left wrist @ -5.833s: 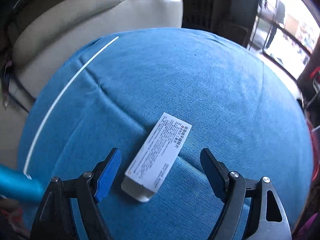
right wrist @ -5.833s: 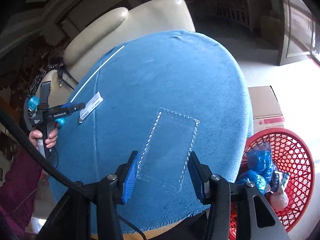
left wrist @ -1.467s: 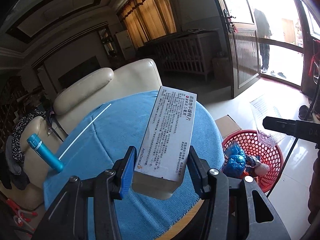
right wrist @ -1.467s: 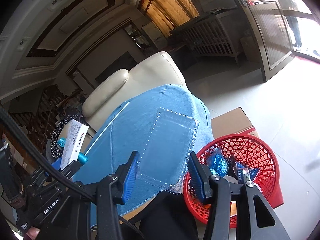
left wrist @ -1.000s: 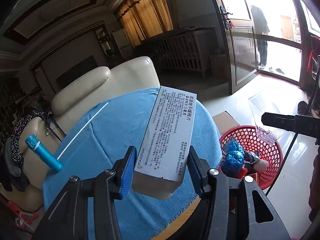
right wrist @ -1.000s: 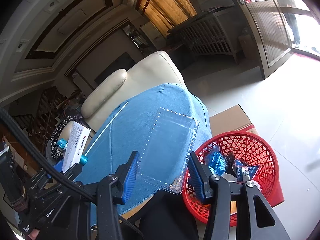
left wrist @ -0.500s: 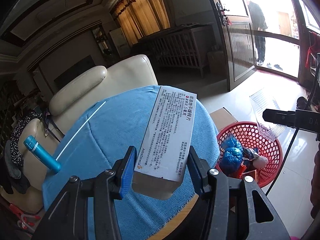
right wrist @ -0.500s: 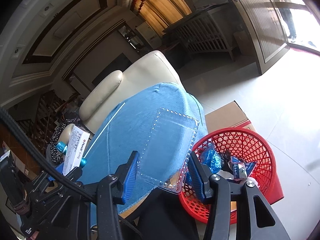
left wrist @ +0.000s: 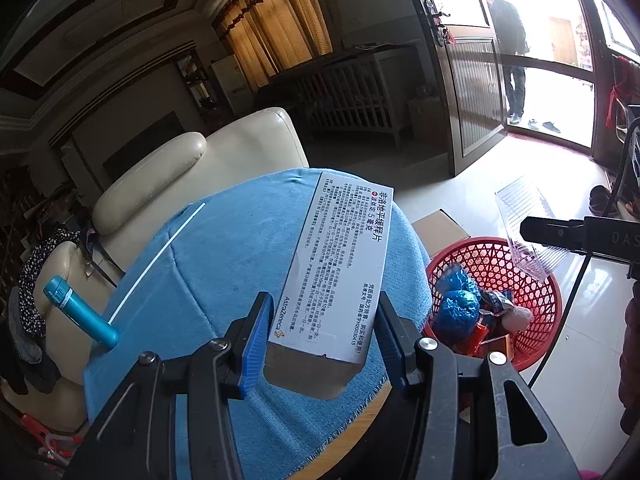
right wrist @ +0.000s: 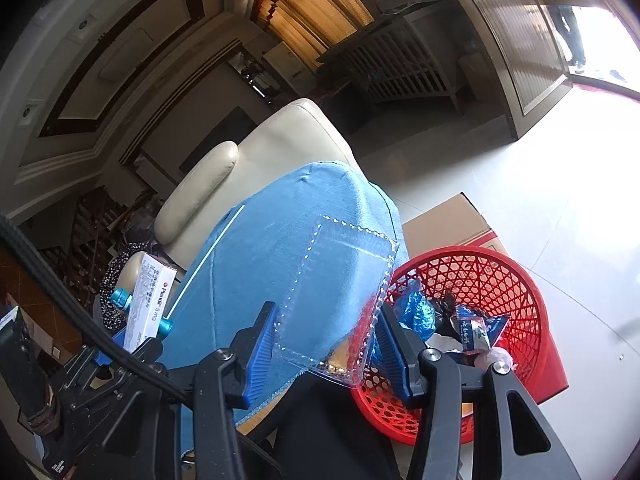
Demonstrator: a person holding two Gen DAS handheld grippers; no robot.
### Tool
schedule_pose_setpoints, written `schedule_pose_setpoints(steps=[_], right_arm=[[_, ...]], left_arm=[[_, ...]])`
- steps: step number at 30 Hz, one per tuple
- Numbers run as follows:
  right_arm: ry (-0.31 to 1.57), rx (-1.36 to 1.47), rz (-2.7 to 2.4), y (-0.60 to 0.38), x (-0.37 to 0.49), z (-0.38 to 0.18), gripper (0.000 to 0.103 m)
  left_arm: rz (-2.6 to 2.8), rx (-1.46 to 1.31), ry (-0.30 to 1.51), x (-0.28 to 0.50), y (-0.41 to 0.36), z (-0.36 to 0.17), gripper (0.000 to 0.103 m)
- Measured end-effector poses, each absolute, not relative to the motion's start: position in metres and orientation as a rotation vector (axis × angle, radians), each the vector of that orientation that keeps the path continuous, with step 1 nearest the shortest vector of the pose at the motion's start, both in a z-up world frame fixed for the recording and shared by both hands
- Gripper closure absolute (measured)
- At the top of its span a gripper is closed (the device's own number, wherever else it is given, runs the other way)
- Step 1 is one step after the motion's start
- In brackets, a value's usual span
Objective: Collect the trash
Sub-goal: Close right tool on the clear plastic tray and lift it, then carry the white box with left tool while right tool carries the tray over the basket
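My left gripper (left wrist: 322,340) is shut on a white medicine box (left wrist: 340,268) printed with black text, held up above the table's blue cloth (left wrist: 224,264). My right gripper (right wrist: 326,344) is shut on a clear plastic tray (right wrist: 340,292), held in the air beside the cloth's right edge and over the near rim of the red mesh basket (right wrist: 492,280). The basket (left wrist: 516,264) stands on the floor right of the table and holds blue wrappers and other trash. In the left wrist view the right gripper's black body (left wrist: 580,234) and the tray (left wrist: 528,220) hang above the basket.
A cream leather armchair (left wrist: 192,168) stands behind the table. A teal bottle (left wrist: 80,312) sits at the cloth's left edge, near a thin white stick (left wrist: 156,256). A cardboard box (right wrist: 444,224) lies behind the basket. A person stands in the bright doorway (left wrist: 508,52).
Since the first frames both grippers have taken their items off the cloth and lifted them. Over the last second both views drifted slightly, and the basket shows a little larger in the right wrist view.
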State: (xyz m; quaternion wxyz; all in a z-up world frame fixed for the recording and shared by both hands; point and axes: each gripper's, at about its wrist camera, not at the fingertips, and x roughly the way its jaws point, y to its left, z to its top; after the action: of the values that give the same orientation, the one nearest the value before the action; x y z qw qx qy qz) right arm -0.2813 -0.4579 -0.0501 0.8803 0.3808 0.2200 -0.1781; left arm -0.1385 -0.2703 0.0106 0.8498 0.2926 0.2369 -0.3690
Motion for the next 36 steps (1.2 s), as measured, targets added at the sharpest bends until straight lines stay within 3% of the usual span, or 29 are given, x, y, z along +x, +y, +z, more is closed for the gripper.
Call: schedule_pose_setpoints(steps=[36], right_arm=[[0.441, 0.85, -0.419, -0.477, -0.301, -0.063, 0.05]], left_arm=[[-0.909, 0.687, 0.553, -0.153, -0.3, -0.005, 0.051]])
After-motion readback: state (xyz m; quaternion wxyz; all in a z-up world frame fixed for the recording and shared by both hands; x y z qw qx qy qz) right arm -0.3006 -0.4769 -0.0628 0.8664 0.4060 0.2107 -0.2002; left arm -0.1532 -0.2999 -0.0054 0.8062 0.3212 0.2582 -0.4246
